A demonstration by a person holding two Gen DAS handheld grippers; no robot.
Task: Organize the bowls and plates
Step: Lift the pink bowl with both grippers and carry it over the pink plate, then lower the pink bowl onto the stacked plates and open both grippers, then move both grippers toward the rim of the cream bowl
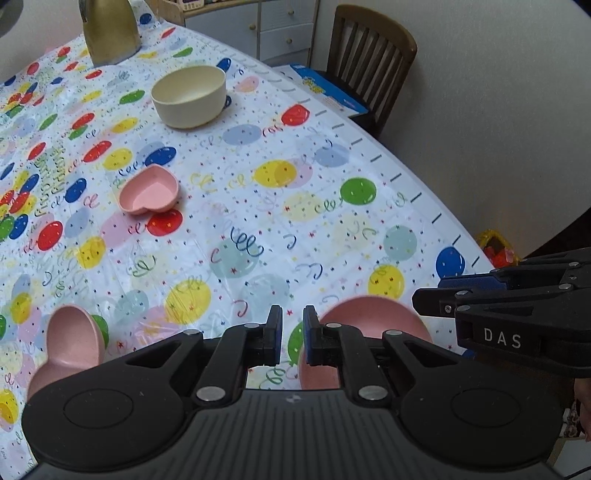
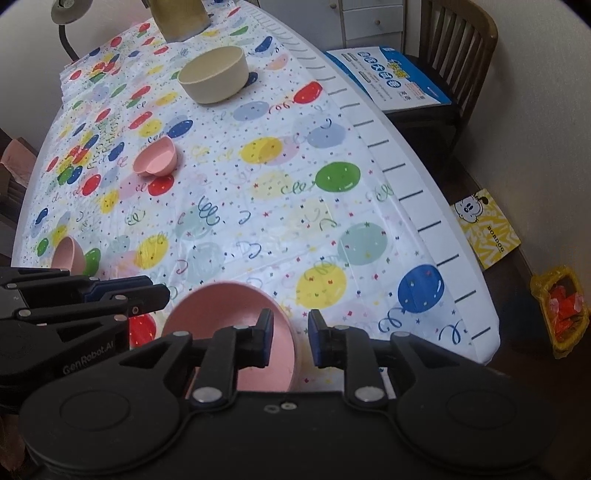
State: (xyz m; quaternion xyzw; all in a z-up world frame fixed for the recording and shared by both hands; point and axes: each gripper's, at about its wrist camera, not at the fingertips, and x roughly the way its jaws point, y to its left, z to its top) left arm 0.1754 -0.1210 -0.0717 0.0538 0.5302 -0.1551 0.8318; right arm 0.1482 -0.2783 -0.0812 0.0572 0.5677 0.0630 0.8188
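Note:
A round pink bowl sits at the near edge of the table; it also shows in the left wrist view. My right gripper is open with the bowl's right rim between its fingers. My left gripper is slightly open and empty, just left of that bowl. A second pink bowl sits near left, also in the right wrist view. A pink heart-shaped dish lies mid-table, also in the right wrist view. A cream bowl stands farther back, also in the right wrist view.
A gold kettle stands at the table's far end. A wooden chair with a blue box on it stands right of the table. A yellow bag and a yellow box lie on the floor.

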